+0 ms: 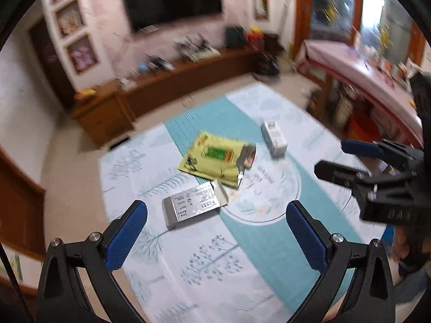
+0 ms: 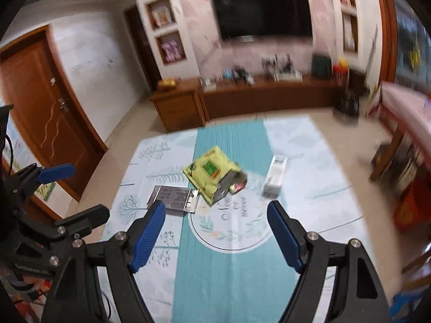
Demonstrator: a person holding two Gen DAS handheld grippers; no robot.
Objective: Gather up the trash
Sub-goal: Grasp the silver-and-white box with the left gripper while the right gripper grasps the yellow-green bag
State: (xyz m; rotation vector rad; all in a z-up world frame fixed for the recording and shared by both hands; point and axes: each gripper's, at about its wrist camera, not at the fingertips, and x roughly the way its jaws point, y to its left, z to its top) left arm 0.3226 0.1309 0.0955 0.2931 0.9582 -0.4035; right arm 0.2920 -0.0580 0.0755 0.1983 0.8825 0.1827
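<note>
Three pieces of trash lie on a teal and white floor mat (image 1: 242, 255) (image 2: 231, 274). A flat silver carton (image 1: 192, 206) (image 2: 172, 197) with an open flap is nearest. Behind it rests a crumpled yellow snack bag (image 1: 215, 158) (image 2: 210, 173) with its foil mouth torn open. A small white box (image 1: 274, 139) (image 2: 276, 176) lies further right. My left gripper (image 1: 216, 214) hovers open above the mat, just short of the silver carton. Held open too, my right gripper (image 2: 216, 212) (image 1: 331, 156) hangs over the mat's round motif with nothing between its fingers.
A low wooden TV cabinet (image 2: 256, 99) (image 1: 167, 86) with clutter runs along the far wall under a dark TV (image 2: 264, 13). A wooden door (image 2: 40, 113) stands at left. At right a table with a pink cloth (image 1: 358, 72) borders the mat.
</note>
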